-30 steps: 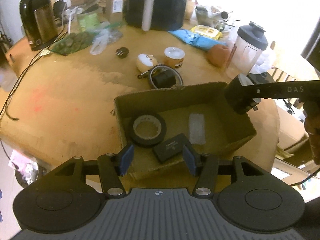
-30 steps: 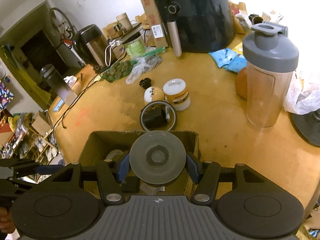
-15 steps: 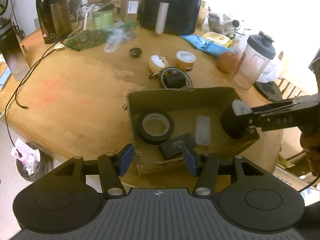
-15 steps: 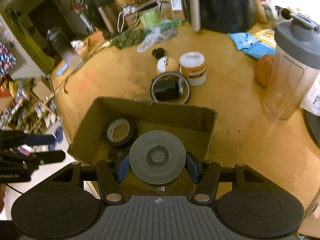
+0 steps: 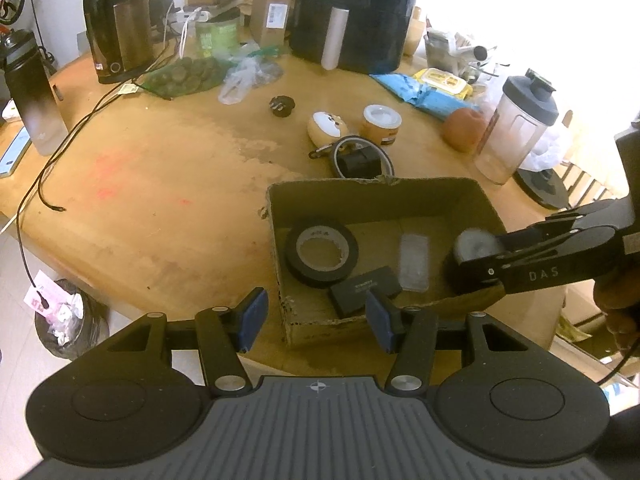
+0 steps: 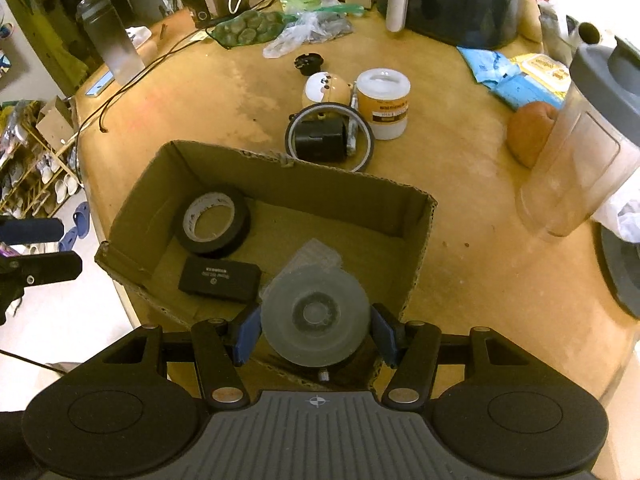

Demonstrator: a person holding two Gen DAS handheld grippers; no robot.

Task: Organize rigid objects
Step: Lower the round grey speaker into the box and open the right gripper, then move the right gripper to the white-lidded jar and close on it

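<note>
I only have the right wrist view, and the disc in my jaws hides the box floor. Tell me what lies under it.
Observer: In the left wrist view, the right gripper holds a black cylinder low at the right end of the cardboard box. It is beside the clear plastic piece, apparently not over it.
Operator: Report the left gripper.
Observer: The left gripper is open and empty, above the box's near wall.
Operator: Name what is nearest to it.
Observer: The black case, lying flat inside the box.
</note>
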